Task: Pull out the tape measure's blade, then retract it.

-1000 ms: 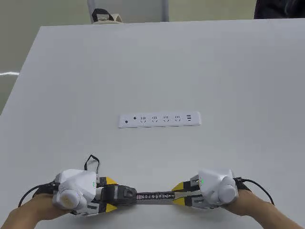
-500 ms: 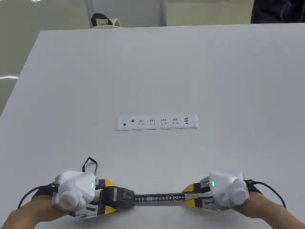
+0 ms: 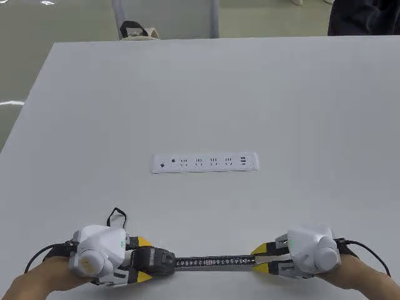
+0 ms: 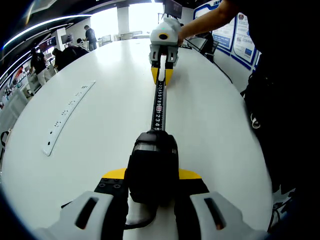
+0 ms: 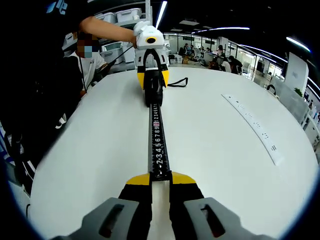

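The black tape measure case [image 3: 156,260] [image 4: 152,165] sits near the table's front edge, gripped by my left gripper [image 3: 140,259] [image 4: 152,176], which is shut on it. Its dark blade [image 3: 212,260] [image 4: 158,105] [image 5: 156,137] with white numerals stretches rightward, just above the table, to my right gripper [image 3: 261,259] [image 5: 160,178], which is shut on the blade's end. The case's black wrist strap [image 3: 116,215] [image 5: 177,82] lies on the table behind the left gripper. In each gripper view the other gripper [image 4: 163,45] [image 5: 151,55] faces the camera along the blade.
A white power strip [image 3: 204,162] [image 4: 67,115] [image 5: 252,125] lies flat in the middle of the grey table [image 3: 206,94]. A chair and a bag [image 3: 134,28] stand past the table's far edge. A person's dark clothing fills one side of both gripper views.
My right gripper has moved to the right, away from the left one, drawing more blade out of the case. The left gripper and case have stayed put.
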Tool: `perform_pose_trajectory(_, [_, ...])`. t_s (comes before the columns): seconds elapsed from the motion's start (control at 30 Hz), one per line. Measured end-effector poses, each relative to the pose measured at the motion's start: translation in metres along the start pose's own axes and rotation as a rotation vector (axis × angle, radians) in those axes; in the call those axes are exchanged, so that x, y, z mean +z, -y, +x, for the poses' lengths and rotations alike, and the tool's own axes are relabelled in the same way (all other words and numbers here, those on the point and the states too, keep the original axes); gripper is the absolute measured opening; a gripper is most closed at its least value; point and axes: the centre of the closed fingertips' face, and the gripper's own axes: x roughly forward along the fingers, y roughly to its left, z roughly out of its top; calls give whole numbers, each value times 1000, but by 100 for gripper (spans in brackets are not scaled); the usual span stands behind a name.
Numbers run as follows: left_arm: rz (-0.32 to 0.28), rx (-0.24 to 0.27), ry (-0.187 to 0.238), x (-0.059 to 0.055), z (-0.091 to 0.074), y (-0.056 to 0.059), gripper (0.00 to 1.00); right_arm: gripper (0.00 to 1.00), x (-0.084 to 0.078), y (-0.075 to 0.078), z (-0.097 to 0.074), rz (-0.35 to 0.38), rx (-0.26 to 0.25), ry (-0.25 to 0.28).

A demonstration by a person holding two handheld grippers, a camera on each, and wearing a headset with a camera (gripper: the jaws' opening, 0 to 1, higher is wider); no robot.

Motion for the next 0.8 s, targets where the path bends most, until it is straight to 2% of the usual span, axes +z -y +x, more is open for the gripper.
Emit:
perform_pose_trajectory(0.57, [-3,2,-6,0,0,0,31,10,-21,2,-22,19,-14,-29])
perform_pose_trajectory(0.8, [-5,1,-6,-3,1,0,31,10,-28,1,-25,26,-15,-37])
